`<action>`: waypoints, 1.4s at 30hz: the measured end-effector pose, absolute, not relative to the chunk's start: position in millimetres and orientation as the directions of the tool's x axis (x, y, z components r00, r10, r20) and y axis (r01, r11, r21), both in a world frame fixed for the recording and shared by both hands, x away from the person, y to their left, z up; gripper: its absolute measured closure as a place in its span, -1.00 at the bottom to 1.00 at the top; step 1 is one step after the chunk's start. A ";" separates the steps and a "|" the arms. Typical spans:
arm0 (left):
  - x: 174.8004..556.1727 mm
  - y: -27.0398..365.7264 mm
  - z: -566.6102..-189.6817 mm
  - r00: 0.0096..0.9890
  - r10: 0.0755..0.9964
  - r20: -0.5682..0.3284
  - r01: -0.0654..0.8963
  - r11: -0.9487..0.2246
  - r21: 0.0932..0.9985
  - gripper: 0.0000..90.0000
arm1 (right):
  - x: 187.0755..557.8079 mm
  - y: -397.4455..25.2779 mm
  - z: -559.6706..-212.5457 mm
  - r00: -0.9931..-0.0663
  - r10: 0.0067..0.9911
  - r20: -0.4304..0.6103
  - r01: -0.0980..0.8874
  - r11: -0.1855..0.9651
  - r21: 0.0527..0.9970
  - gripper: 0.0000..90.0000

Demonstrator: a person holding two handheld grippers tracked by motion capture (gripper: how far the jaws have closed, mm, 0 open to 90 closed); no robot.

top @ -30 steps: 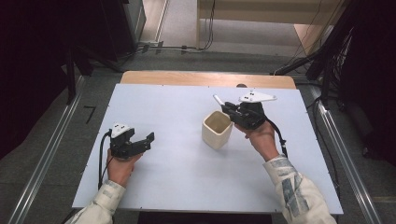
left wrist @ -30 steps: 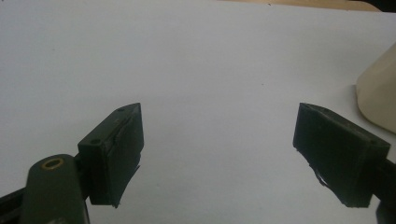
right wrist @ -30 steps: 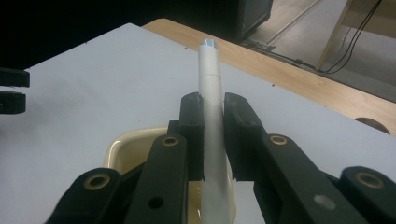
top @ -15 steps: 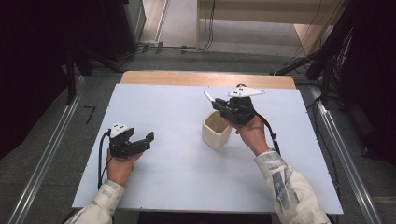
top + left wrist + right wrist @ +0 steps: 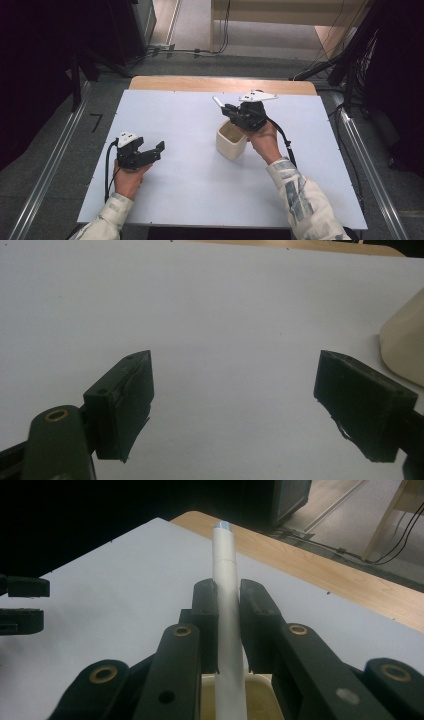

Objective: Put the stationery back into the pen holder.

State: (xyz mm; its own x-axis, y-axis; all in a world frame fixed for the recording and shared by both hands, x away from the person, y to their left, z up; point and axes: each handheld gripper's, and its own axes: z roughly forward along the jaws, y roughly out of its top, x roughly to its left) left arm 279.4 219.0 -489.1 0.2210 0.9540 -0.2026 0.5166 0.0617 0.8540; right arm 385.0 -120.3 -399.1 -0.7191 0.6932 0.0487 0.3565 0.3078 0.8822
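A cream cup stands right of the middle of the white tabletop. Just above its far rim my right gripper is shut on a white stick whose free end points up and to the left. In the right gripper view the stick runs between the jaws of the right gripper and down into the cup. My left gripper rests low at the left, open and holding nothing. In its own view the left gripper faces bare table, with the cup at the right edge.
A wooden strip runs along the table's far edge. Metal rails flank the table on the floor. Dark equipment and cables lie beyond the far edge. My left gripper appears at the left of the right gripper view.
My right gripper has carried the white stick leftward, from beside the cup to over its rim. The left gripper has stayed put.
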 end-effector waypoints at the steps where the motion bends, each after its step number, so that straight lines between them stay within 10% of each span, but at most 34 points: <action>1: 279.4 219.1 -489.0 0.220 0.954 -0.203 0.516 0.062 0.854 -0.62 | 385.4 -119.1 -399.6 -0.719 0.693 0.050 0.357 0.307 0.882 0.69; 42: 279.7 219.5 -489.4 0.220 0.954 -0.201 0.518 0.061 0.853 -0.62 | 376.6 -133.3 -422.3 -0.721 0.686 0.091 0.400 0.306 0.864 0.66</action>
